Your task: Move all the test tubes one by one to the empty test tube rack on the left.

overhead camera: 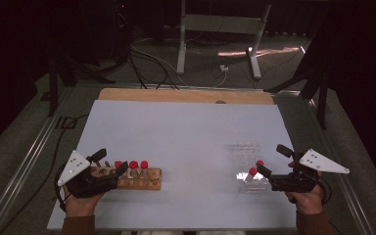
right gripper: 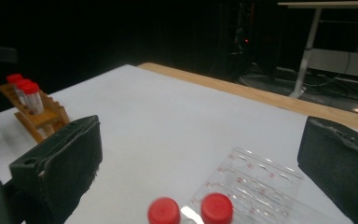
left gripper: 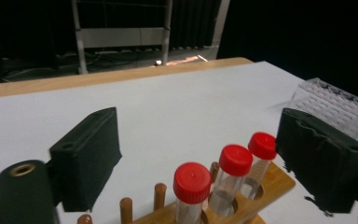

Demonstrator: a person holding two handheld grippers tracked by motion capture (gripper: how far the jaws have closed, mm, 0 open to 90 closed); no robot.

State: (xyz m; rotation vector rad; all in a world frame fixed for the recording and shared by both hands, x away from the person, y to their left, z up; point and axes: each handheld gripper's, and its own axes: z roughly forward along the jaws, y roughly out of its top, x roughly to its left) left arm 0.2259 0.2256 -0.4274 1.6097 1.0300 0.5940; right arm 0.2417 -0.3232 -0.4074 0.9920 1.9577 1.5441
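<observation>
Left tongs [overhead camera: 111,165] gape wide around the wooden rack [overhead camera: 136,179] at the table's [overhead camera: 176,132] near left, three red-capped tubes [left gripper: 227,175] upright between the jaws, untouched. Right tongs [overhead camera: 269,160] stand apart too, over two capped tubes [right gripper: 190,210] in the clear rack [right gripper: 251,182].

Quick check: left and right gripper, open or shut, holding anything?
Left gripper: open, empty, jaws either side of the red-capped tubes.
Right gripper: open, empty, above two capped tubes.

Wooden rack [left gripper: 242,198], clear plastic tubes [left gripper: 226,189], glossy red caps [left gripper: 236,159], matt white tabletop [overhead camera: 176,132]
</observation>
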